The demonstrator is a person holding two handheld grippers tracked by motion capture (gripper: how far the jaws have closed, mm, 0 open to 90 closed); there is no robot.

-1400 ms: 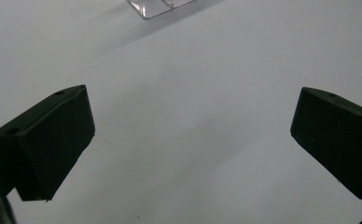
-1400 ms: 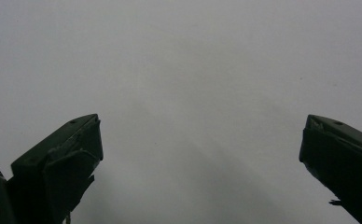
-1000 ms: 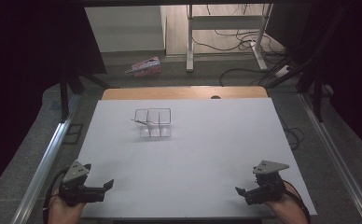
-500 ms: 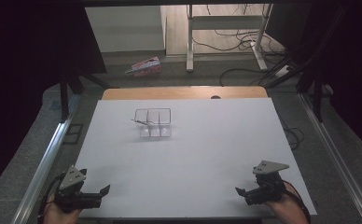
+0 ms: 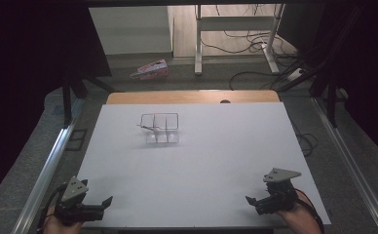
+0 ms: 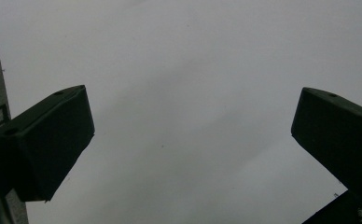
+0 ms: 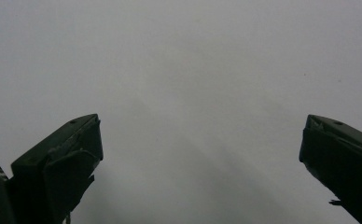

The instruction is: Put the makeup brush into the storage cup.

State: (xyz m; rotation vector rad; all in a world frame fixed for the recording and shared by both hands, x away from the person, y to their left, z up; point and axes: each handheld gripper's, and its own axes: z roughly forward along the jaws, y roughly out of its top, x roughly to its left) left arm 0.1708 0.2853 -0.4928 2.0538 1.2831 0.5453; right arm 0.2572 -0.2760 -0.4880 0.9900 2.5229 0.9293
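Your left gripper (image 5: 106, 204) sits at seven o'clock on the white table (image 5: 197, 161), jaws spread, empty; your right gripper (image 5: 252, 202) at five, likewise; clear divided box (image 5: 160, 128) toward eleven.

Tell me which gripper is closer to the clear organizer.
Left, narrowly. The left gripper is at the near left corner, below-left of the organizer; the right gripper is at the near right edge, farther across.

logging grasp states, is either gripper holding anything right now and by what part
Nothing is held. The left gripper and right gripper both sit open over the bare white table sheet, far from the clear plastic divided box.
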